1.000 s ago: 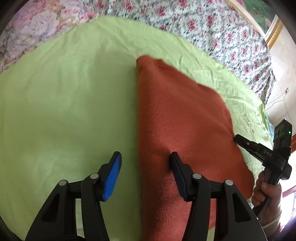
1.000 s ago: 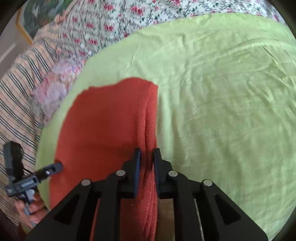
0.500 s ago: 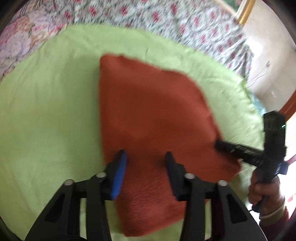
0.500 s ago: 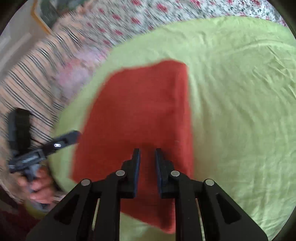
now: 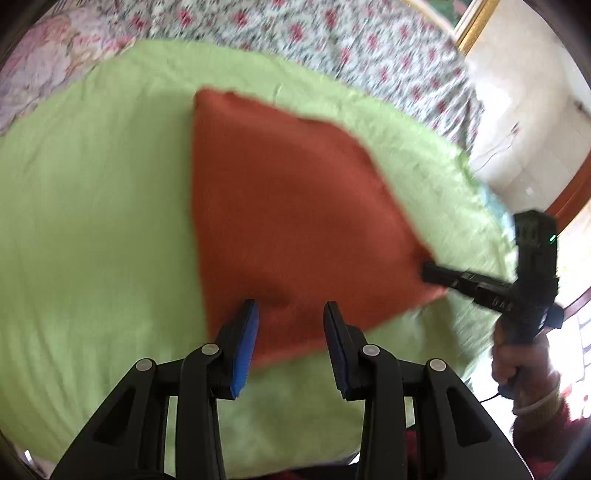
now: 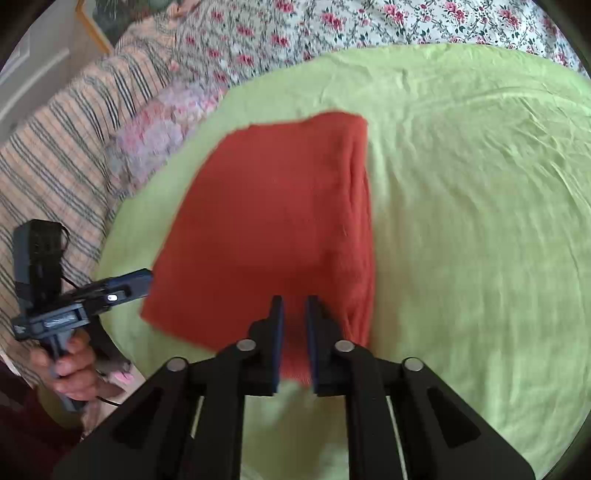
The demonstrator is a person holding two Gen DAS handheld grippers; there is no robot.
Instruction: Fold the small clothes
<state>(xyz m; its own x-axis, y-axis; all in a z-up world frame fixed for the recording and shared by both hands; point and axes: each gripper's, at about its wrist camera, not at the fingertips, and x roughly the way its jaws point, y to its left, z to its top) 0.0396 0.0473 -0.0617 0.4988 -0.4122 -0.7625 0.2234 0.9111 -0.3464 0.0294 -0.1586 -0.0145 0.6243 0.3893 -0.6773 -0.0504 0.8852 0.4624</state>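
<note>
Cloth: rust-red garment (image 5: 295, 221), already folded into a flat, roughly four-sided shape, lying on the green sheet (image 5: 92, 221) spread over the bed.
Layers: doubled, rolled edge along the garment's right side in the right wrist view (image 6: 360, 221); a smooth single face elsewhere.
Bed: floral cover (image 6: 332, 22) beyond the sheet, striped blanket (image 6: 55, 147) off to the left.
Left hand-held gripper (image 5: 290, 339): spread wide, blue-padded fingers straddling the near edge of the garment, nothing pinched; whether touching the cloth cannot be told through the blur.
Right hand-held gripper (image 6: 293, 332): fingers nearly pressed together over the near right corner; a strip of red visible in the narrow gap, but an actual pinch cannot be told.
Step in hand: probably a further fold of the near edge, or a tidy-up of the finished shape; the task looks well along.
Next move: likely calls for a firm pinch on both near corners at once, all layers caught together, then an even lift and carry towards the far edge.
Risk: the rolled right edge may slip open if only the top layer is caught.
</note>
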